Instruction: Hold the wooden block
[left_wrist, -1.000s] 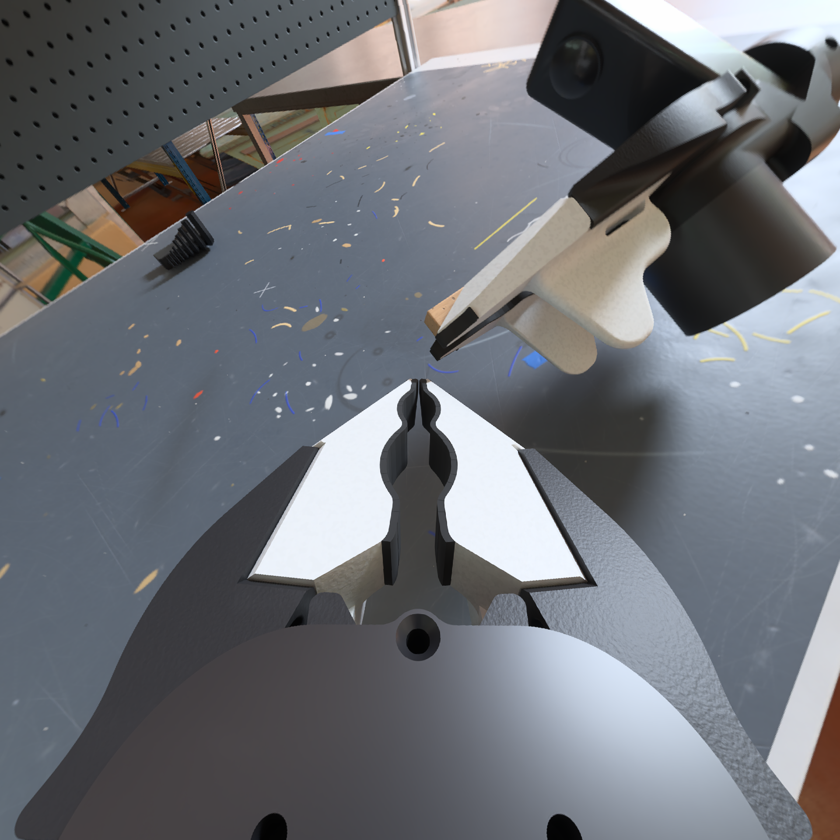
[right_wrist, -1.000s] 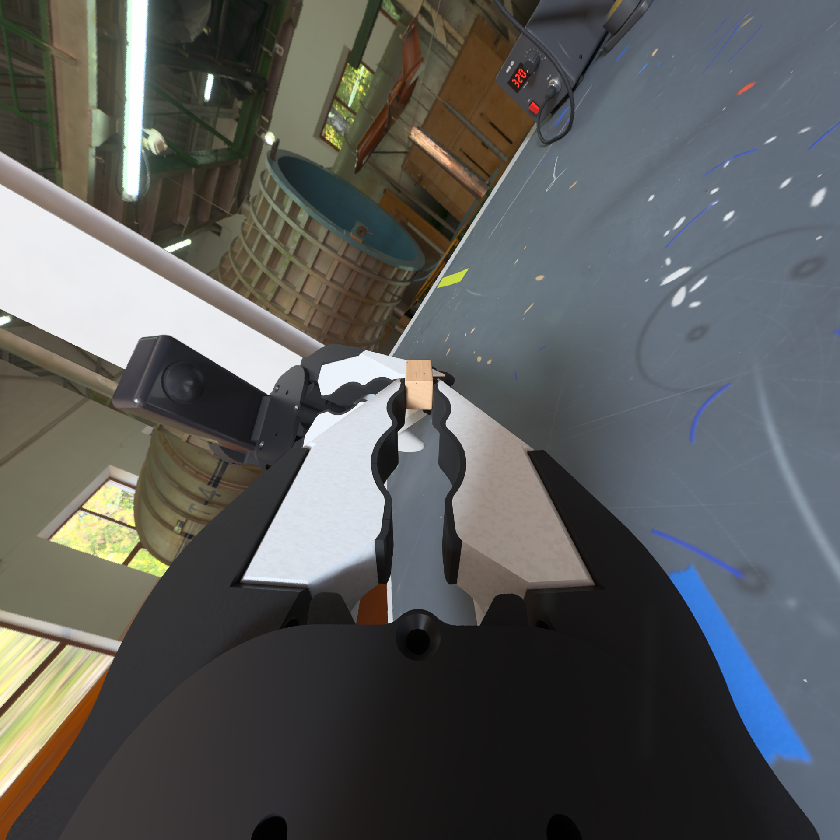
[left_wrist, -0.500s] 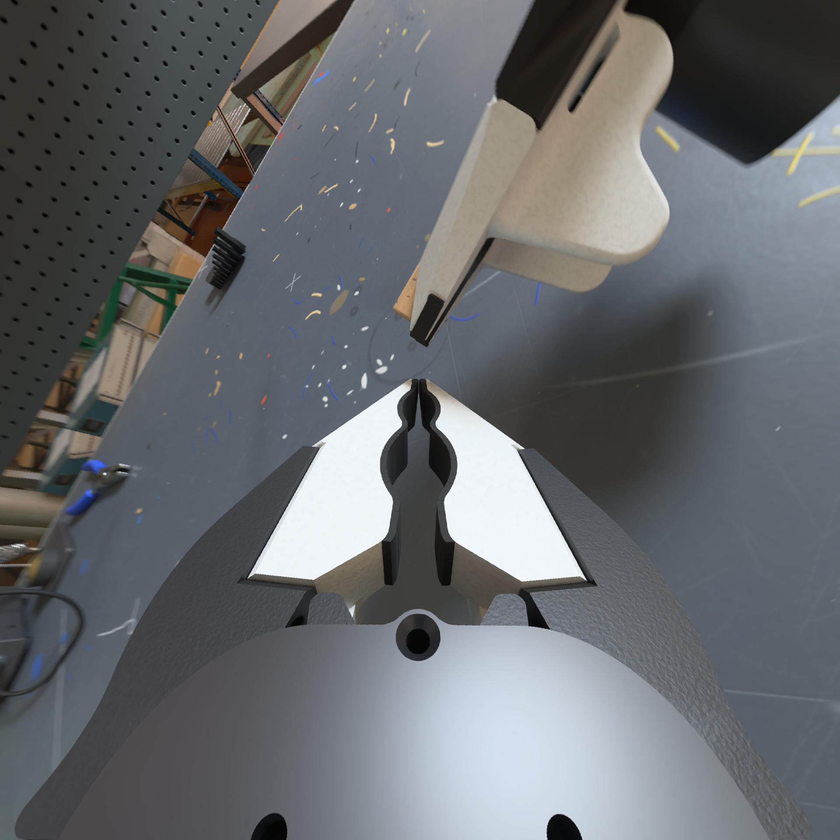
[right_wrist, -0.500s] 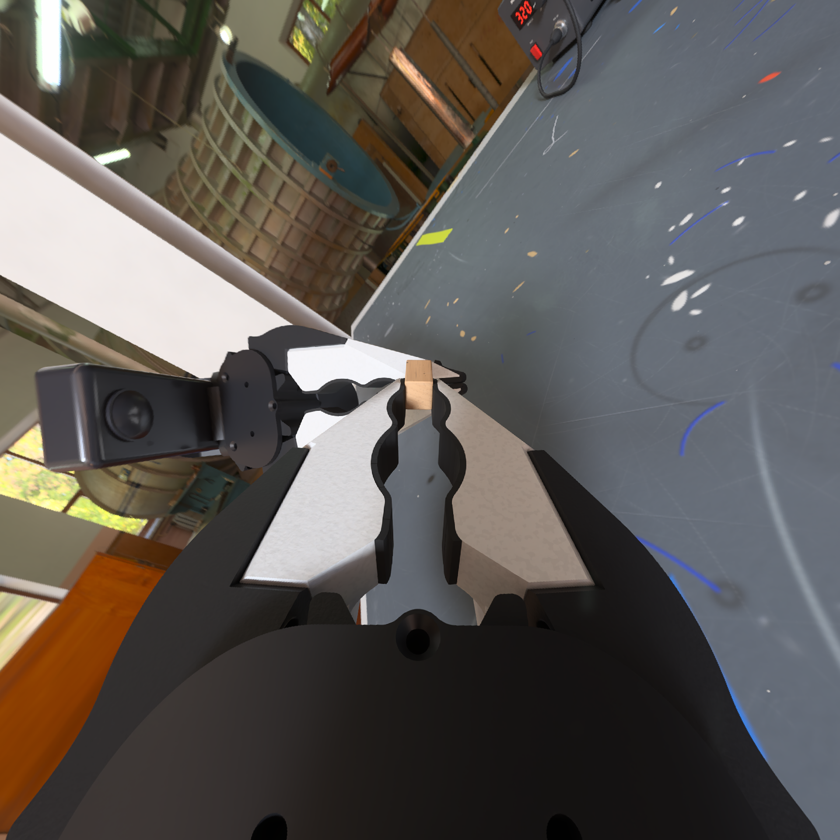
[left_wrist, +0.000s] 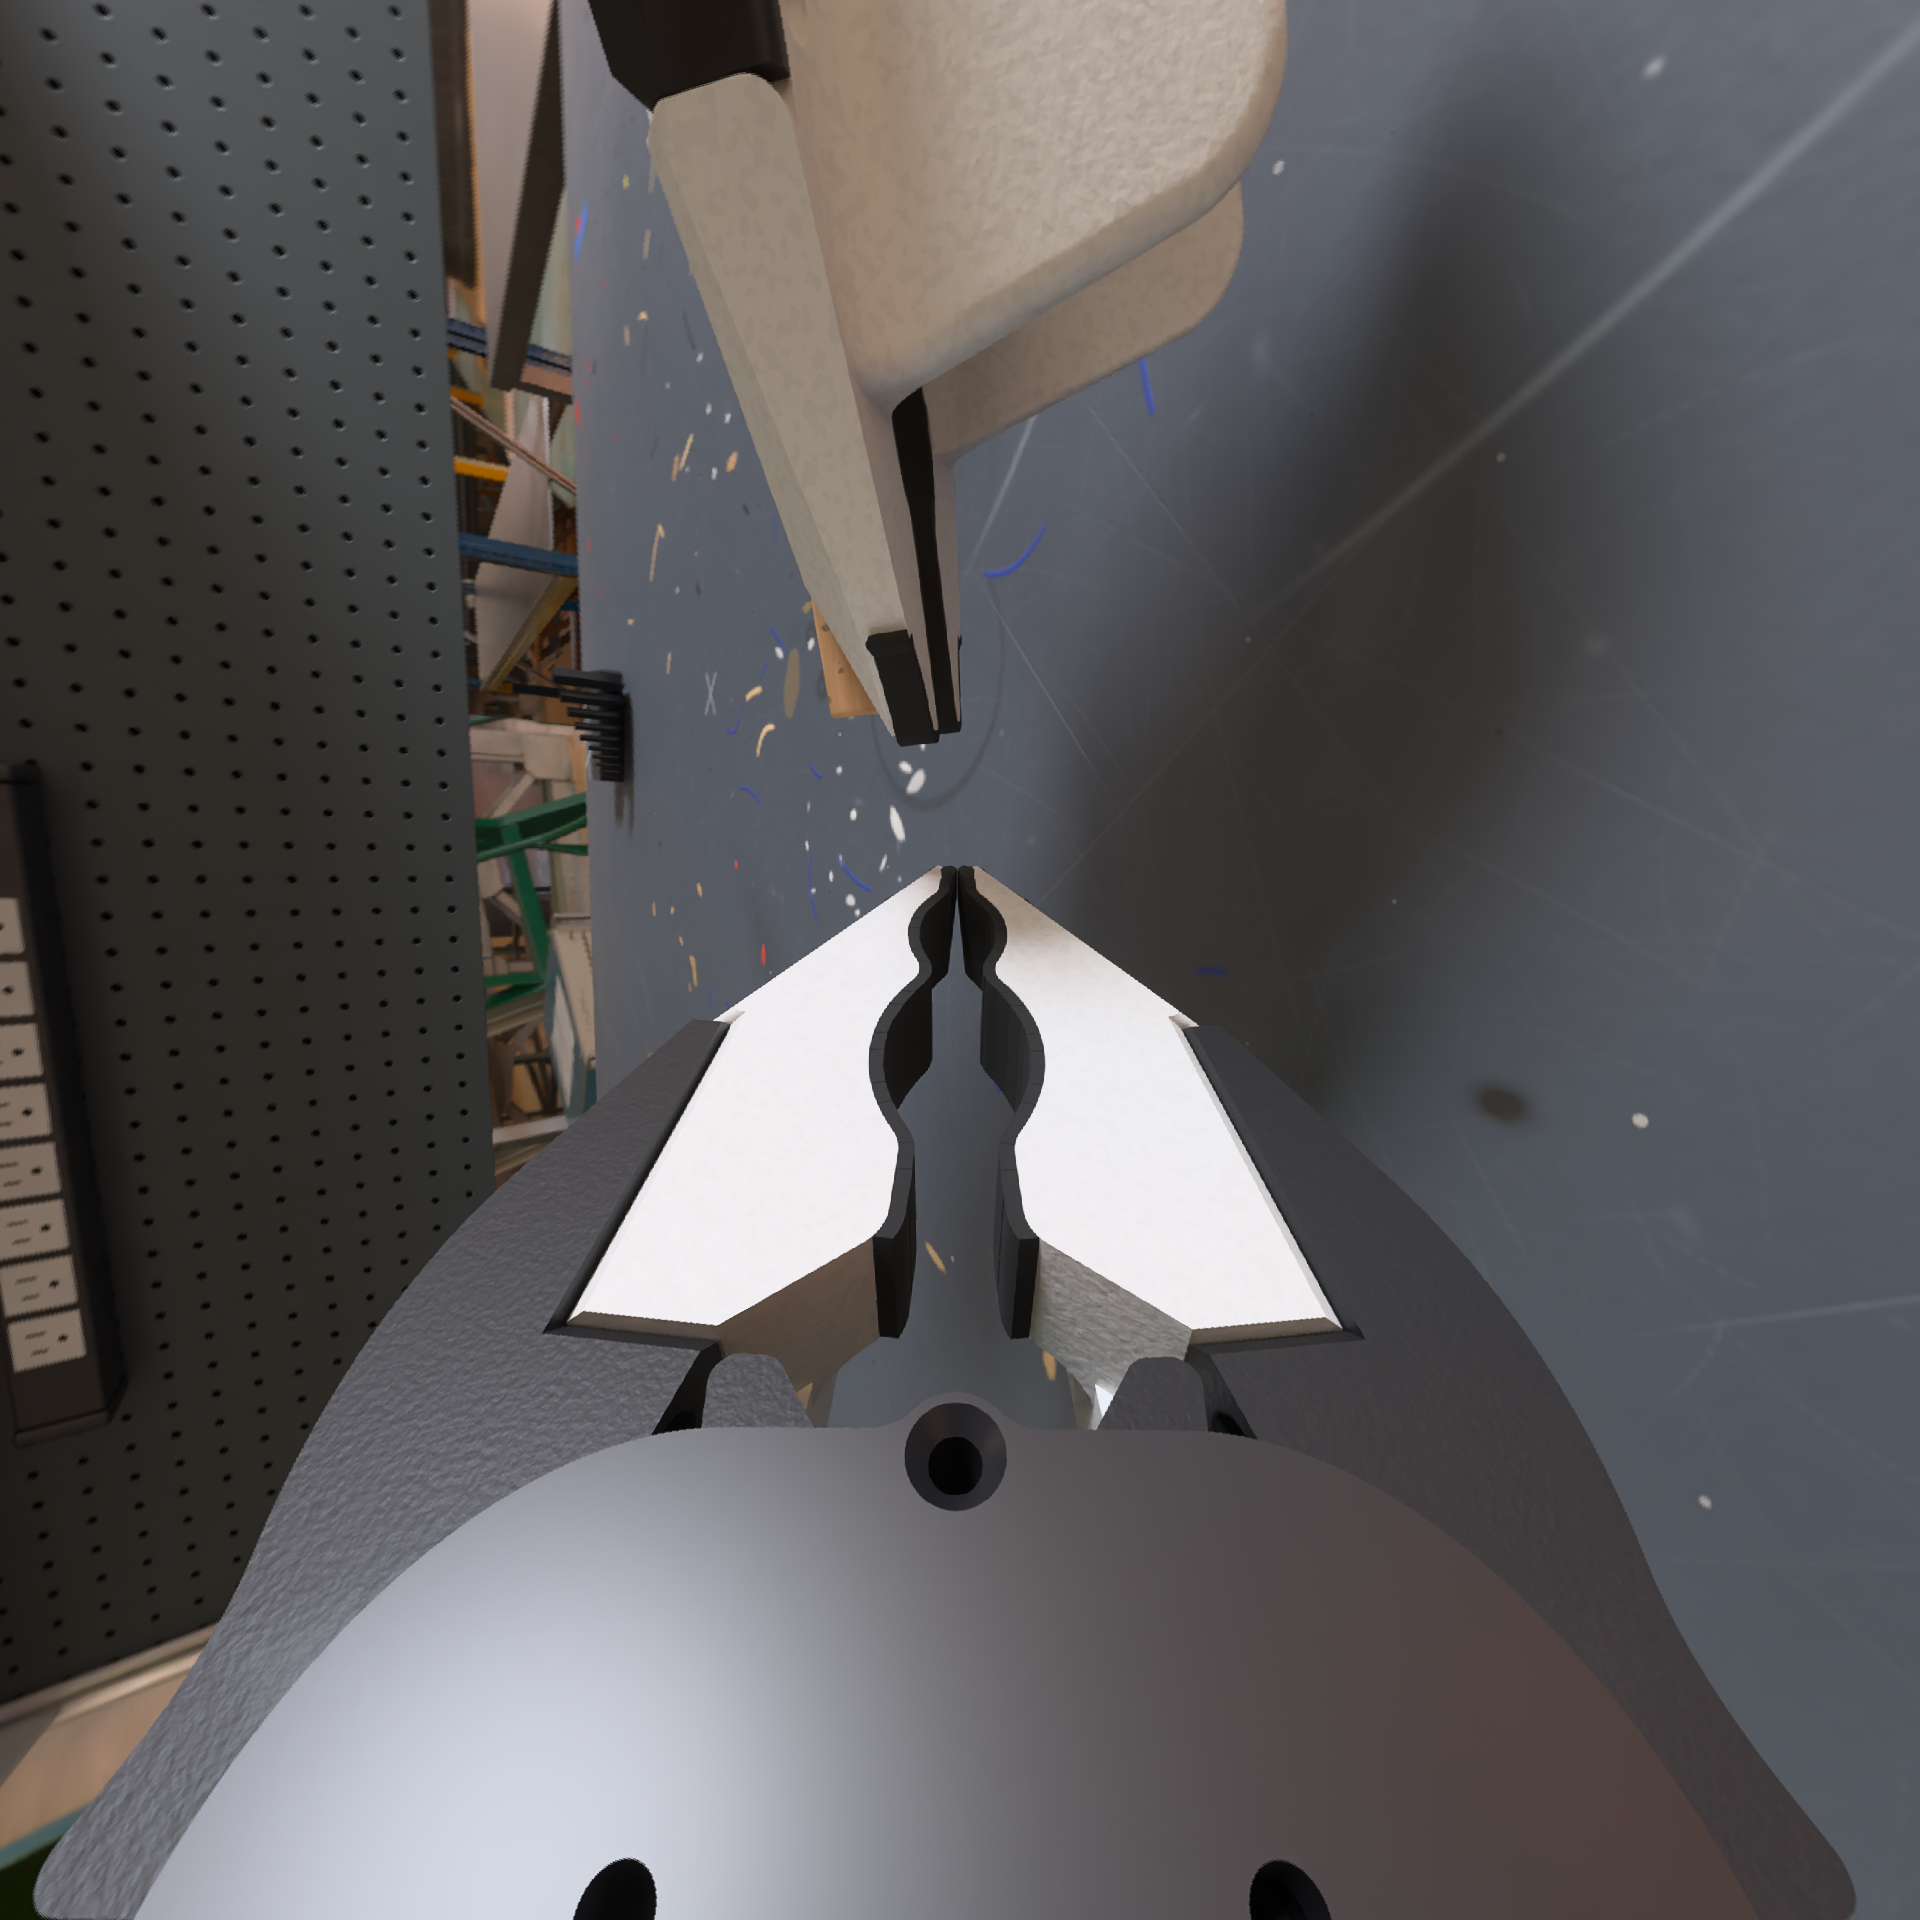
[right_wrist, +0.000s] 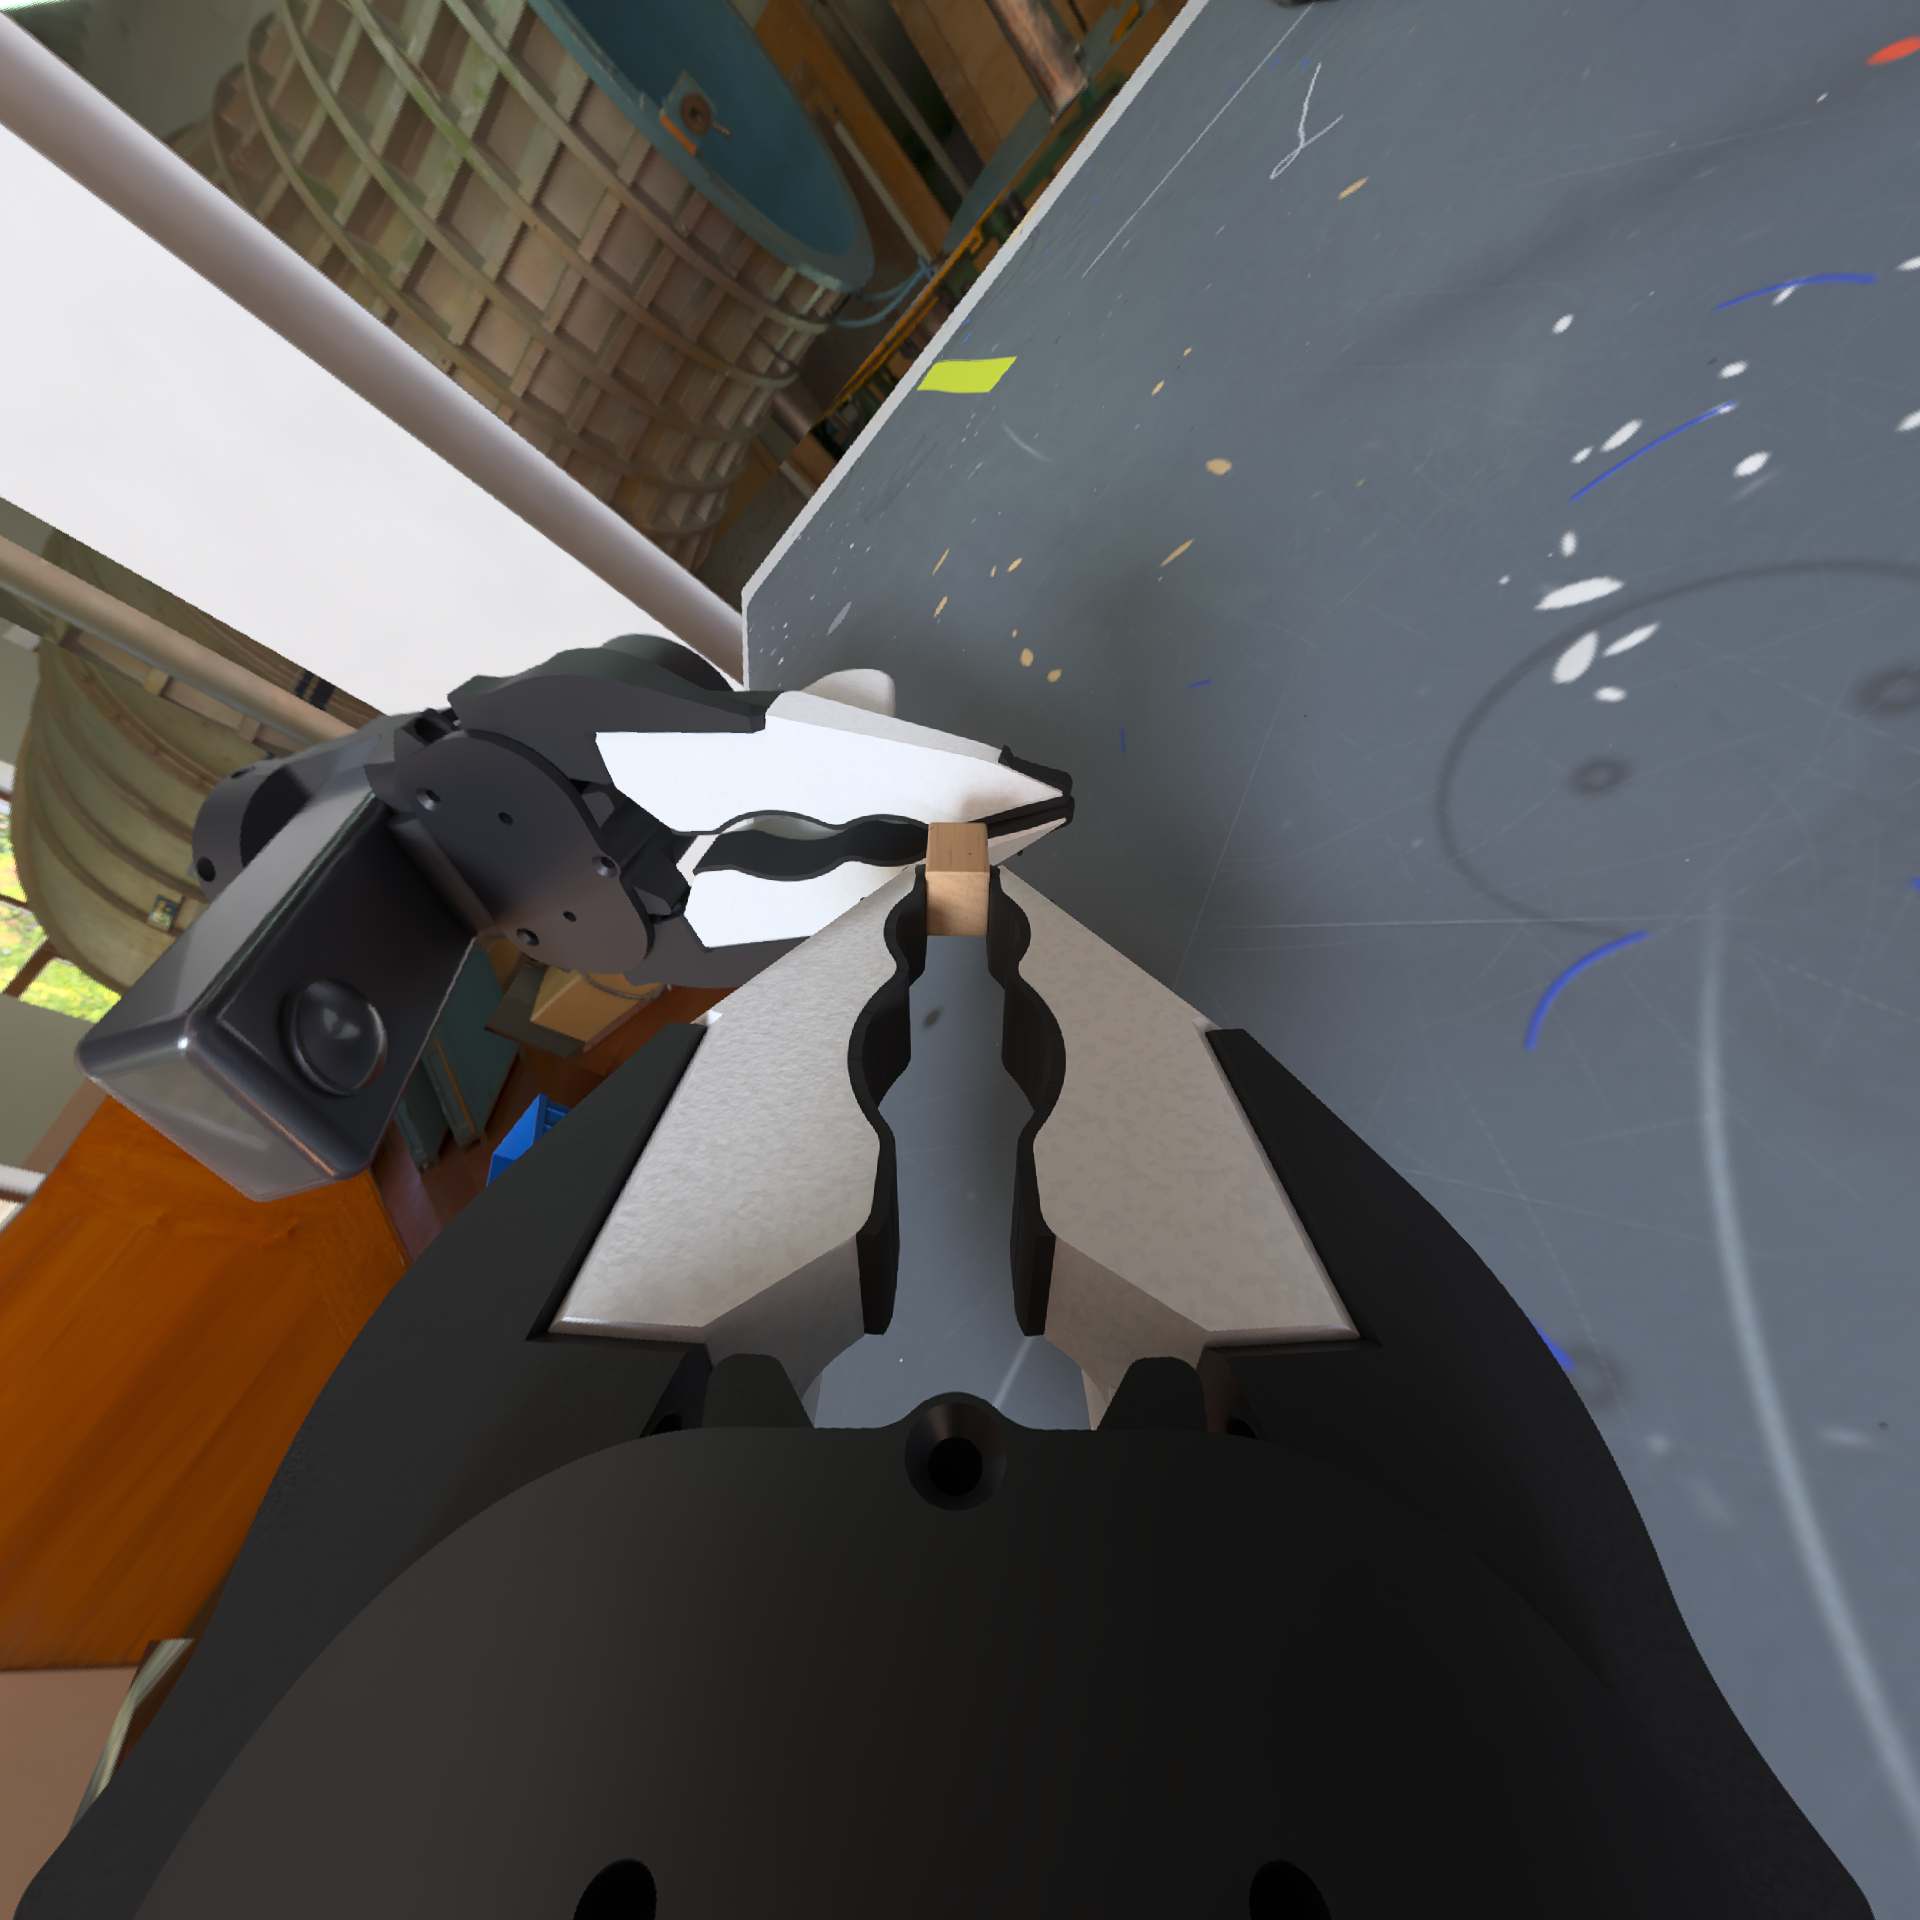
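Above the grey table (right_wrist: 1455, 935), the right gripper (right_wrist: 956, 883) still pinches the wooden block (right_wrist: 956, 878) between its 2 fingertips, while the left gripper (left_wrist: 956, 878), clenched on nothing, has swung closer.

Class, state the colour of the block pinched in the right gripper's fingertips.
Light tan wood; the wooden block shows best in the right wrist view.

Probably a workshop: paint-flecked grey workbench (left_wrist: 1455, 727), perforated pegboard (left_wrist: 229, 623), a big wooden vat (right_wrist: 540, 239) beyond.
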